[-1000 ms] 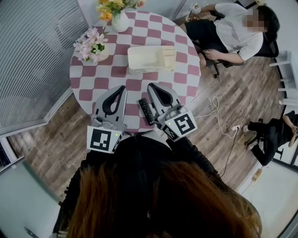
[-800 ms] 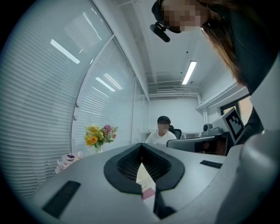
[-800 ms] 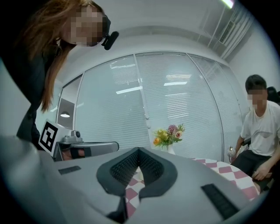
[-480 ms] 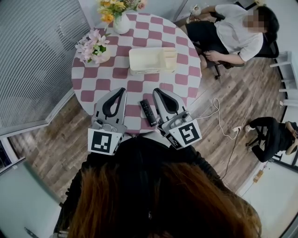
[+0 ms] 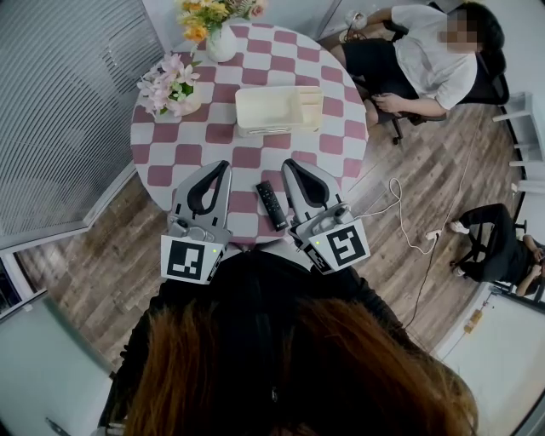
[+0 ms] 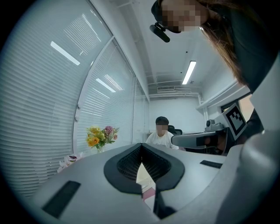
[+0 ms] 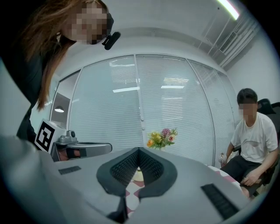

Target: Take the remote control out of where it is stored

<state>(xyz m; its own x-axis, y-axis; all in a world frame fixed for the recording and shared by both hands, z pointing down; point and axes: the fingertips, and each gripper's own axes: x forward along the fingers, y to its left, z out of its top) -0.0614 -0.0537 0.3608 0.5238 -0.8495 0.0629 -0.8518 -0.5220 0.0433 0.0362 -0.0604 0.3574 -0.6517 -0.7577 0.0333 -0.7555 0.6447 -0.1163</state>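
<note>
Right gripper (image 5: 294, 164) has drawn off the remote control (image 5: 272, 205) — its fingers and the left gripper's (image 5: 223, 164) together, empty — a bump could sweep it off the surface (image 5: 255, 157) at 6 o'clock.

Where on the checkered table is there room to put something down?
Biggest bare patch: the pink-and-white checked tablecloth between the cream rectangular box and the black remote control. Also right of the box. Crowded: the near edge, where the remote lies between the left gripper and right gripper, and far left by the pink flowers and yellow bouquet.
</note>
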